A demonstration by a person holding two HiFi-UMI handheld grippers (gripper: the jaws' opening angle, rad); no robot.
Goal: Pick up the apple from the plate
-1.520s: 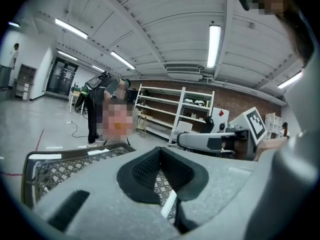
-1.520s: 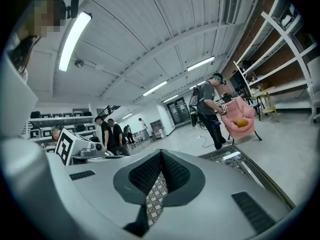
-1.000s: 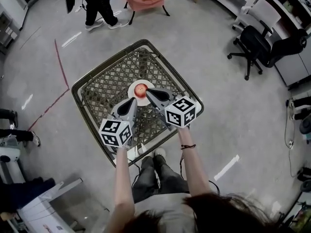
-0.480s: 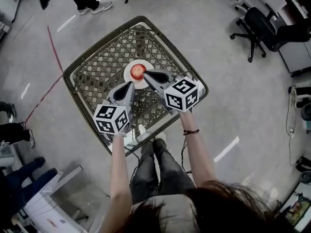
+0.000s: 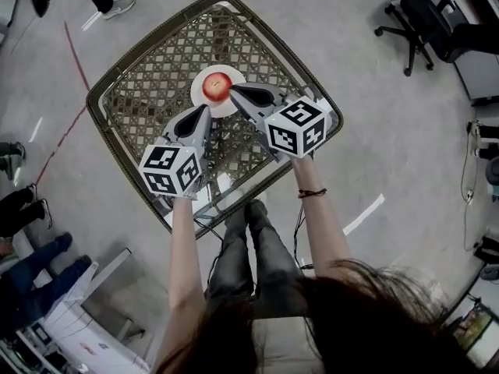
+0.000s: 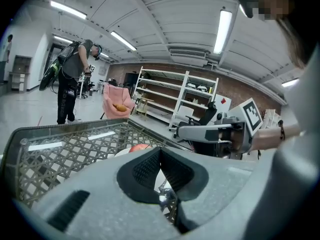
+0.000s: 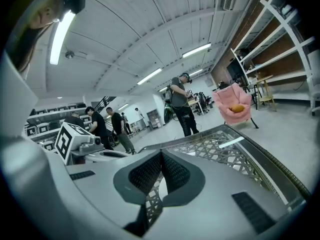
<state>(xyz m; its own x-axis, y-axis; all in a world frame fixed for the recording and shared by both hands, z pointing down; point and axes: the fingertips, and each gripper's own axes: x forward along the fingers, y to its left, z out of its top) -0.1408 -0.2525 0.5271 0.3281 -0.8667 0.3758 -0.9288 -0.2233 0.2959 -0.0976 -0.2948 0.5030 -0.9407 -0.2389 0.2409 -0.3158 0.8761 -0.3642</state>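
A red apple (image 5: 216,86) lies on a small white plate (image 5: 198,97) in the middle of a lattice-topped table (image 5: 148,92). My left gripper (image 5: 204,110) is shut with nothing in it, its tip just short of the plate's near edge. My right gripper (image 5: 232,90) is also shut and empty, its tip right beside the apple over the plate's right side. In the left gripper view the shut left gripper (image 6: 160,151) partly hides the apple (image 6: 140,147), and the right gripper (image 6: 210,132) crosses on the right. The right gripper view shows its shut jaws over the table (image 7: 220,149).
The square table has a raised metal rim (image 5: 100,131). An office chair (image 5: 425,18) stands at the far right. People stand at the left edge (image 5: 19,209) and beyond the table (image 7: 182,104). A pink armchair (image 6: 117,101) and shelving (image 6: 170,101) lie farther off.
Both grippers have sunk toward the table and stayed shut. Their tips have come closer to the plate and the apple. The apple has not moved on its plate.
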